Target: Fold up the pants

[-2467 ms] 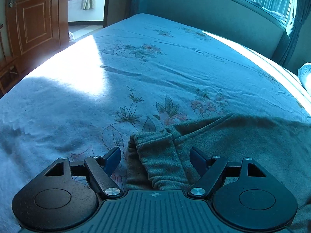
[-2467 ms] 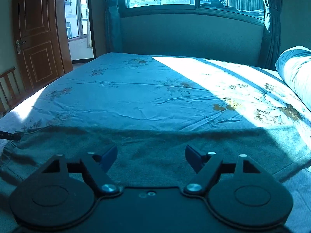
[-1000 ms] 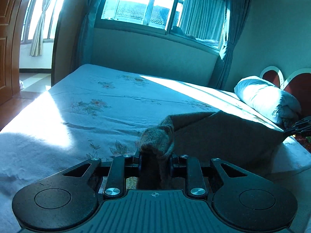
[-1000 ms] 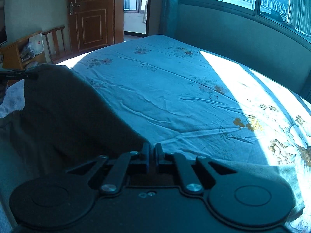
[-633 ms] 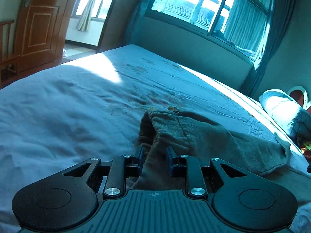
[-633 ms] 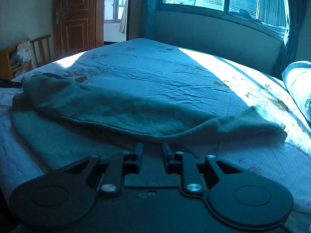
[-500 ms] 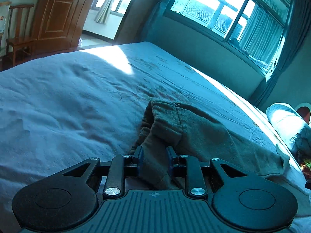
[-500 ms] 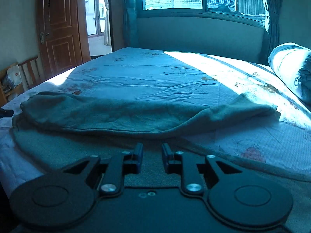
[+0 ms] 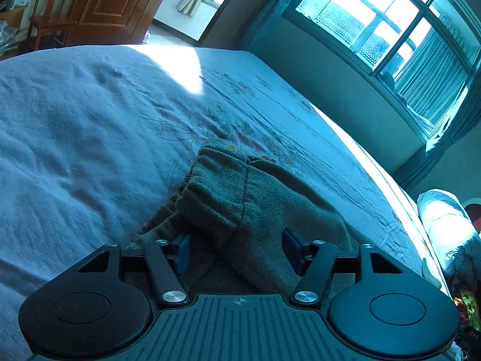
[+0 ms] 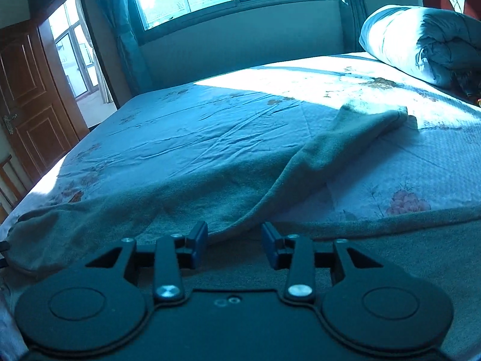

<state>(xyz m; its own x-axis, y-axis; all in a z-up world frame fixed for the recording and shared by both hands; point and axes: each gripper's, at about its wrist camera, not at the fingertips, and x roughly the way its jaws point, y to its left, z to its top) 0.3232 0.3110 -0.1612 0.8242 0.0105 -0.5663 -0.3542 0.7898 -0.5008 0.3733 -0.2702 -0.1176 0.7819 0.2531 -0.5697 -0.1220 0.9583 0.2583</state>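
Grey-green fleece pants (image 9: 255, 192) lie on the blue flowered bed sheet (image 9: 75, 126), folded lengthwise with one leg over the other. In the left wrist view the gathered waistband end sits between the parted jaws of my left gripper (image 9: 237, 249); the jaws are opening and the pads stand clear of the cloth. In the right wrist view the upper leg (image 10: 315, 156) runs away to its cuff in the sunlight. My right gripper (image 10: 234, 239) is low over the fold's edge, its jaws opening, with cloth lying loose between them.
A rolled quilt (image 10: 421, 39) lies at the head of the bed on the right. A wooden door (image 10: 30, 96) and a chair (image 9: 45, 27) stand off the bed's left side. A window wall (image 10: 240, 30) runs along the far edge.
Both grippers, shut on the pants a second ago and holding them up, came down to the bed. Their jaws have parted and the cloth now rests on the sheet.
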